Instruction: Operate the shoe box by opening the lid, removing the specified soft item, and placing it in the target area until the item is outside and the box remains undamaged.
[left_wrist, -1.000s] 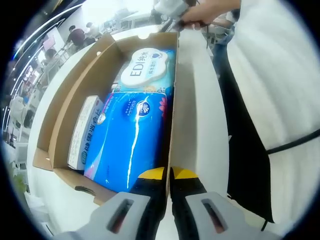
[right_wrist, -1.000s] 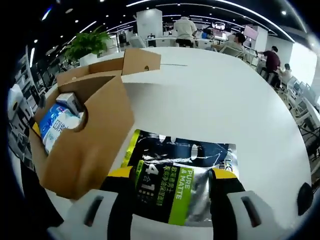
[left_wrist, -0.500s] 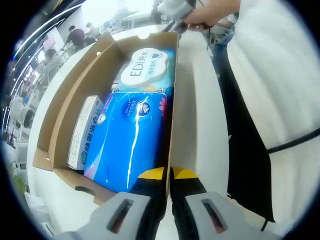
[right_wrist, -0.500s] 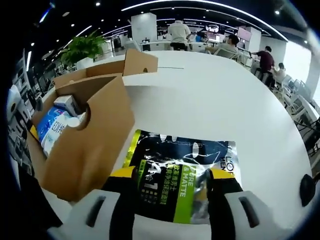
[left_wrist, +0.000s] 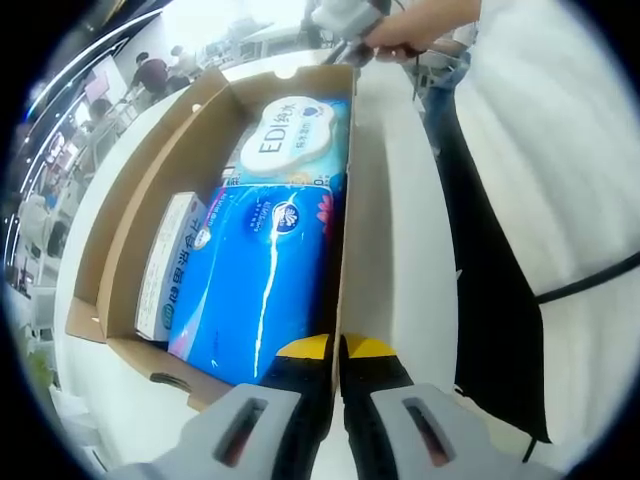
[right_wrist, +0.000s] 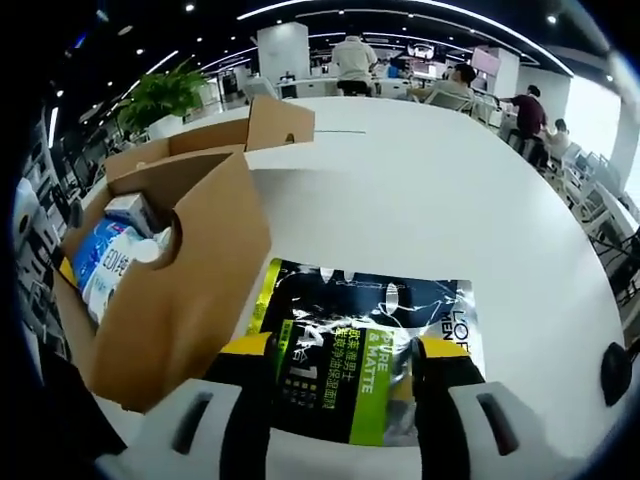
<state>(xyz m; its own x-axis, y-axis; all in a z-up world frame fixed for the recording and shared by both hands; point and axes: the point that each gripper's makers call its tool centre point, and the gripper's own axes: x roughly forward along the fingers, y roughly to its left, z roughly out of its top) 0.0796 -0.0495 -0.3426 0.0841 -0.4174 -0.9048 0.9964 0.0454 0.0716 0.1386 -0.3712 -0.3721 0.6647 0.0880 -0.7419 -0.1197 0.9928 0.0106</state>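
The cardboard box (left_wrist: 215, 120) sits open on the white table (right_wrist: 420, 200), its lid flap (right_wrist: 280, 120) folded back flat on the far side. In the left gripper view, the left gripper (left_wrist: 338, 350) has its yellow-tipped jaws pressed together on the box's near side wall, pinching the thin cardboard edge between them. Inside the box lie a big blue soft pack (left_wrist: 265, 285), a white and blue wipes pack (left_wrist: 290, 140) touching its far end, and a small white carton (left_wrist: 170, 260) standing along the opposite wall.

In the right gripper view, the right gripper (right_wrist: 345, 355) has its jaws spread wide, one on each side of a black, green and silver pouch (right_wrist: 370, 335). The pouch lies flat on the table, outside the box and just beside its end wall, and I cannot tell whether the jaws touch it. A cut-out handle notch shows in that end wall, with the blue pack visible behind it.

At the far end of the box in the left gripper view, a person's hand (left_wrist: 410, 25) holds the other tool. A potted plant (right_wrist: 170, 90) and several people at desks stand well beyond the table.
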